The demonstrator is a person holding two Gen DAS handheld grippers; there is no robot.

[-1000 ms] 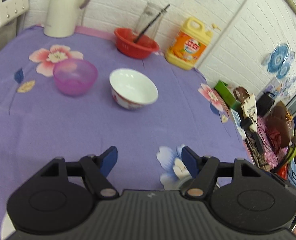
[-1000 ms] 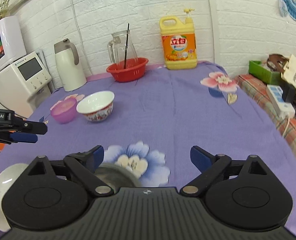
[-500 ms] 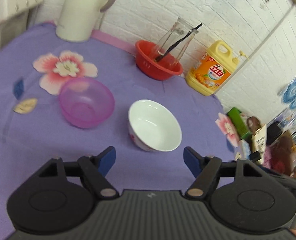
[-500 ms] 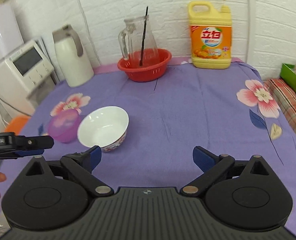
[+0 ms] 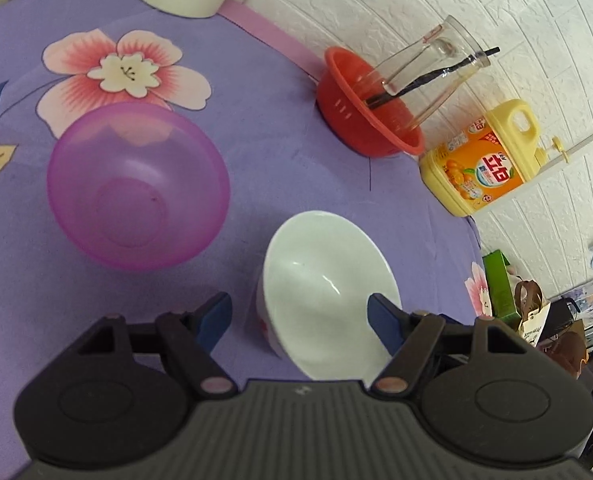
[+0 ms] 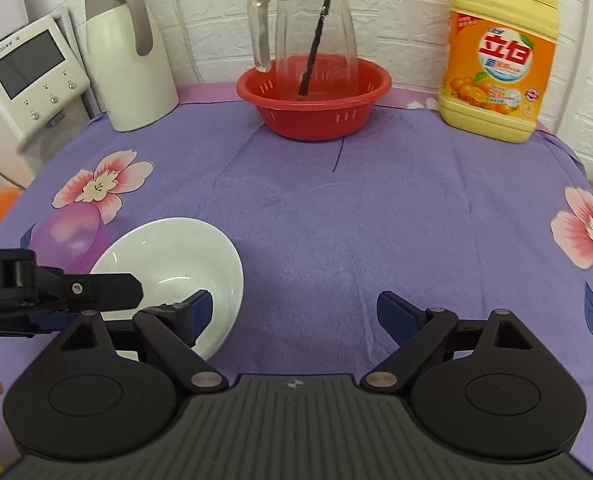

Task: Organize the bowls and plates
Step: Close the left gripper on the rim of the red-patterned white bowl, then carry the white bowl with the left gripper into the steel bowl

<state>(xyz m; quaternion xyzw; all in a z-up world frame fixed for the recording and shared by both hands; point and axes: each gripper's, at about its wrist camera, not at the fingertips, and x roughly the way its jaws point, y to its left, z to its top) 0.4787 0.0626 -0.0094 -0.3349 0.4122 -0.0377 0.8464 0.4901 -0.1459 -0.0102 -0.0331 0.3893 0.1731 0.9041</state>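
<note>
A white ceramic bowl [image 5: 328, 292] with a floral outside sits on the purple cloth, with a translucent purple plastic bowl [image 5: 136, 184] just to its left. My left gripper [image 5: 298, 318] is open, and the white bowl's near rim lies between its fingers. In the right wrist view the white bowl [image 6: 176, 256] is at lower left with the purple bowl [image 6: 70, 236] behind it. My right gripper [image 6: 292, 314] is open and empty, with its left fingertip by the bowl's rim. The left gripper's finger reaches in over the bowl from the left.
A red basket [image 6: 314, 100] holding a glass pitcher [image 6: 304, 28] stands at the back. A yellow detergent jug [image 6: 500, 52] is at back right, a white kettle [image 6: 130, 52] and a white appliance [image 6: 28, 80] at back left. The table's right edge drops to clutter [image 5: 536, 312].
Both grippers have moved forward across the table toward the bowls. The white bowl now lies between the left gripper's fingers. Both stay open.
</note>
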